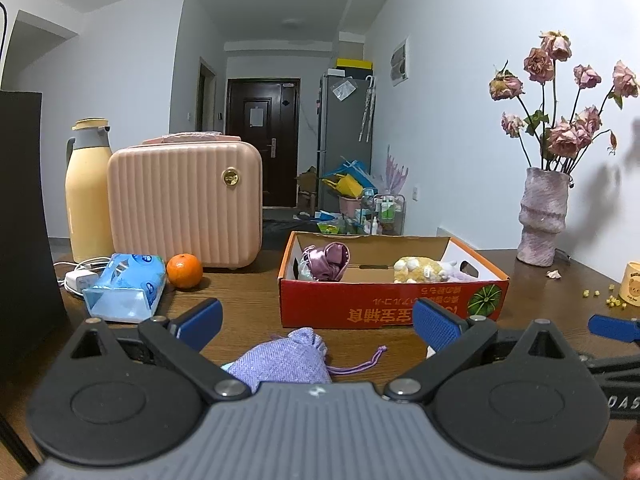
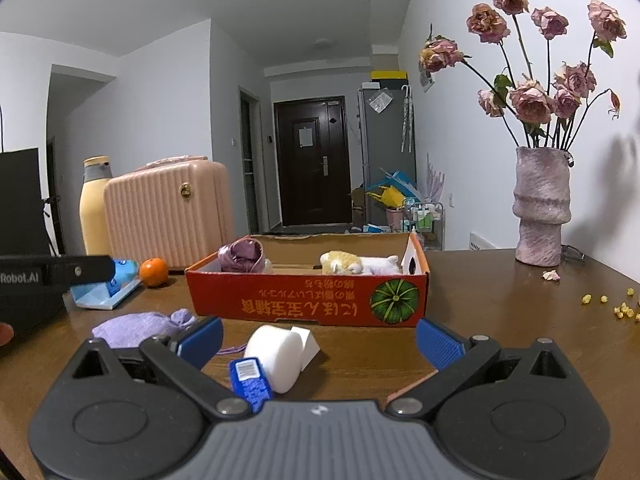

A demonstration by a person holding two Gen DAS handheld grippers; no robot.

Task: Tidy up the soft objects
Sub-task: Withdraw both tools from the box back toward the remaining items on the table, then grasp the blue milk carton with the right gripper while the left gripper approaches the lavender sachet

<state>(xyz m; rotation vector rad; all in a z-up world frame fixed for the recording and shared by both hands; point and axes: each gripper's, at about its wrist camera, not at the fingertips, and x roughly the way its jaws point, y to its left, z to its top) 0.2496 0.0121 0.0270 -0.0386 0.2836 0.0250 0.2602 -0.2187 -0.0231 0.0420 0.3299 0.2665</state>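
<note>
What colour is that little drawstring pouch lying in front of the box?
Lilac, with a matching cord; the pouch shows best in the left wrist view.

lavender pouch [image 1: 280, 364]: near end hid by gripper body | plush toy [image 2: 360, 264] in red box [image 2: 308, 304]: lower part behind wall | box print: unreadable | black panel [image 1: 20, 216] far left of box: cropped

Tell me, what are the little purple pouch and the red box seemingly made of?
The purple pouch looks like coarse woven cloth, matte, perhaps linen or burlap: a visible weave, a gathered neck and a drawstring. The red box looks like printed cardboard: brown raw inside, folded flaps, a slightly glossy red outside.
</note>
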